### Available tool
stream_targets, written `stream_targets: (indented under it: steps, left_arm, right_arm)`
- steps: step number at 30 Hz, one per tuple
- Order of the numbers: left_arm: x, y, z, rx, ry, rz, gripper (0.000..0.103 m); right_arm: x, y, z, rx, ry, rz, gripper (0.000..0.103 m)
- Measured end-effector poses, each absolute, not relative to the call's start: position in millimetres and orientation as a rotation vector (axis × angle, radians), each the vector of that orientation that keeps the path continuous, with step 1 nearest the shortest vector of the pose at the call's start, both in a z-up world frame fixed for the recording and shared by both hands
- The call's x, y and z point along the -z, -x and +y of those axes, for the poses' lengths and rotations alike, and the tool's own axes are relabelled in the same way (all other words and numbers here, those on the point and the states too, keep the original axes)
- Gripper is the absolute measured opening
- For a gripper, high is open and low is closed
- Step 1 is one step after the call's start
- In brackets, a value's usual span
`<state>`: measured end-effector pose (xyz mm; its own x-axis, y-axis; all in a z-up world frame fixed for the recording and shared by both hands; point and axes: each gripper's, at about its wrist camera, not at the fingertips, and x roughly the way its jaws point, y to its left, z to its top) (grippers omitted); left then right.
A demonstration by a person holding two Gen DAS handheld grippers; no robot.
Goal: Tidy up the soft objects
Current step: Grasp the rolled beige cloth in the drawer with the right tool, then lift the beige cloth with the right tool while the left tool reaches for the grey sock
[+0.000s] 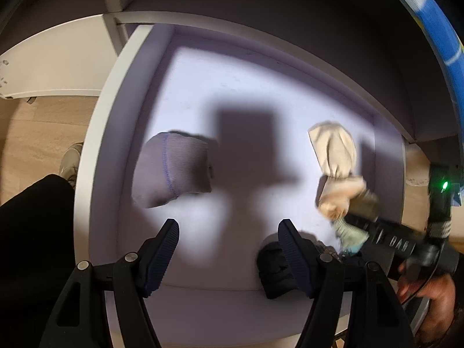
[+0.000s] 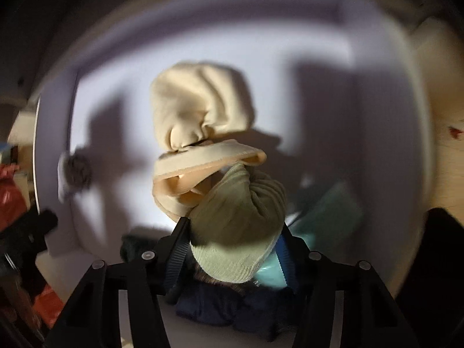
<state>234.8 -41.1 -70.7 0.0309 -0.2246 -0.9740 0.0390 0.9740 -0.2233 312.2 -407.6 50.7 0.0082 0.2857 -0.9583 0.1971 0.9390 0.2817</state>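
the person is sorting rolled socks in a white drawer (image 1: 95,133), and this looks like the pick-up step on the right-hand side. the right gripper (image 2: 232,249) points steeply down, and its jaws are clamped on a green sock bundle (image 2: 240,217), one pad on each flank. a cream sock bundle (image 2: 200,110) lies on the drawer floor just beyond it, and its loose cuff touches the green one, so the two may be caught together; i can't tell whether they are. under the gripper sits a dark blue bundle (image 2: 220,307) with something teal (image 2: 269,275) just beside it.

the left gripper (image 1: 229,249) hangs over the near part of the drawer, jaws open and holding nothing. a grey sock bundle (image 1: 171,171) sits well apart, on the left side of the drawer floor, and a black bundle (image 1: 272,269) lies by the front wall, partly behind the left gripper's right finger.

my guess is the next move calls for a straight lift of the green bundle, watching whether the cream cuff drags along, then setting it down in a free spot in line with the others.
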Motion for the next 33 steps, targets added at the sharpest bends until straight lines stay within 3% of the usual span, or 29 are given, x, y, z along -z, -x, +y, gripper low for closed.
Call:
stream_targets:
  steps: [6,14,16,19,26,29,32,33]
  left_arm:
    - [72.6,-232.2,-50.4,0.227,0.127,1.537,0.072]
    - [75.2,-234.3,-44.9,0.199,0.152,1.534,0.072]
    - [74.4,-234.0,-44.1,0.195,0.158,1.53,0.072]
    - [71.7,-232.9,-39.6,0.184,0.162,1.52,0.072]
    - [65.9,-235.3,-25.4,0.133,0.146,1.484,0.072]
    - [68.3,-237.0,-23.0,0.117,0.127,1.485,0.072]
    - [69.4,-239.1,-23.4,0.103,0.083,1.479,0.072]
    - [68.9,-240.5,-22.9,0.101,0.064,1.473,0.072]
  right_arm:
    - [-61.2,-327.5,-420.8,0.003,-0.34,1.511,0.058]
    - [-50.4,-321.0,-381.7,-0.175,-0.374,1.613,0.06]
    - [-65.1,-329.9,-387.7,-0.139,-0.374,1.542,0.073]
    - [-75.6,-349.0,-400.3,-0.077,-0.406,1.433,0.082]
    - [-58.3,-387.8,-389.2,-0.099,-0.469,1.464,0.082]
    - [-49.1,-392.0,-374.5,-0.112,-0.403,1.473,0.078]
    - [-49.6,-397.5,-360.4,-0.147,-0.294,1.47,0.063]
    - [-50.8,-398.1,-355.8,-0.164,-0.254,1.473,0.053]
